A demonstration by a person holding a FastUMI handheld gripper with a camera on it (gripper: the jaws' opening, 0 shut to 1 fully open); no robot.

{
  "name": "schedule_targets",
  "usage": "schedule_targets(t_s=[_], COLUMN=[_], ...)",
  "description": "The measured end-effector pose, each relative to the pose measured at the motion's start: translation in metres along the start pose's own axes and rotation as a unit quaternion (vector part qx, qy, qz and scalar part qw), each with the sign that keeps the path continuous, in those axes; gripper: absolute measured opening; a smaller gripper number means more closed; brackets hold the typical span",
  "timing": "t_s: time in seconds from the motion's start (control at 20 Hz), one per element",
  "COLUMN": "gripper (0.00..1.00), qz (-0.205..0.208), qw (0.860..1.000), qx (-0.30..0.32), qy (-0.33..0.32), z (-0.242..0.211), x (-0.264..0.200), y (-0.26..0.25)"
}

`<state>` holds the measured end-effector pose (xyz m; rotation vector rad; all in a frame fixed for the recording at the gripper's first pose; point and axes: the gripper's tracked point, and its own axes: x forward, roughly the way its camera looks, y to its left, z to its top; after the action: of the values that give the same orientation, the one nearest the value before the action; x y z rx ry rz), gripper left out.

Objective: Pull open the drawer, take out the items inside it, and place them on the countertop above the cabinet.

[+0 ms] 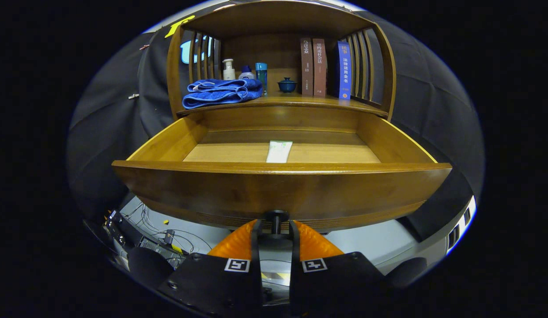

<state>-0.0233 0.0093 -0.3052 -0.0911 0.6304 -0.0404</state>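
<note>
The wooden drawer stands pulled out of the cabinet, its front panel just ahead of the fingers, its dark knob caught between their tips. The gripper has its fingers drawn close around the knob's stem, though whether both press on it cannot be told from this angle. Inside the drawer, beyond the front panel and well past the fingers, a flat white packet with a green end lies on the pale floor of the drawer, near its middle. Above the drawer, the cabinet's surface carries a folded blue towel over the drawer's left side. Behind the towel stand a white pump bottle, a small blue-capped bottle and a teal tumbler. Over the drawer's middle sits a small lidded blue bowl, and further right stand two brown books and a blue book.
</note>
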Motion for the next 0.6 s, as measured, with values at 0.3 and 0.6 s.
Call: schedule_targets(t_s=[0.3,0.6], gripper=[0.28,0.79], qz=[-0.006,-0.007], qw=[1.000,0.999], qx=[0.003,0.001], qy=[0.000,-0.039], z=[-0.006,0.028], x=[-0.004,-0.050], y=[-0.002,-0.002])
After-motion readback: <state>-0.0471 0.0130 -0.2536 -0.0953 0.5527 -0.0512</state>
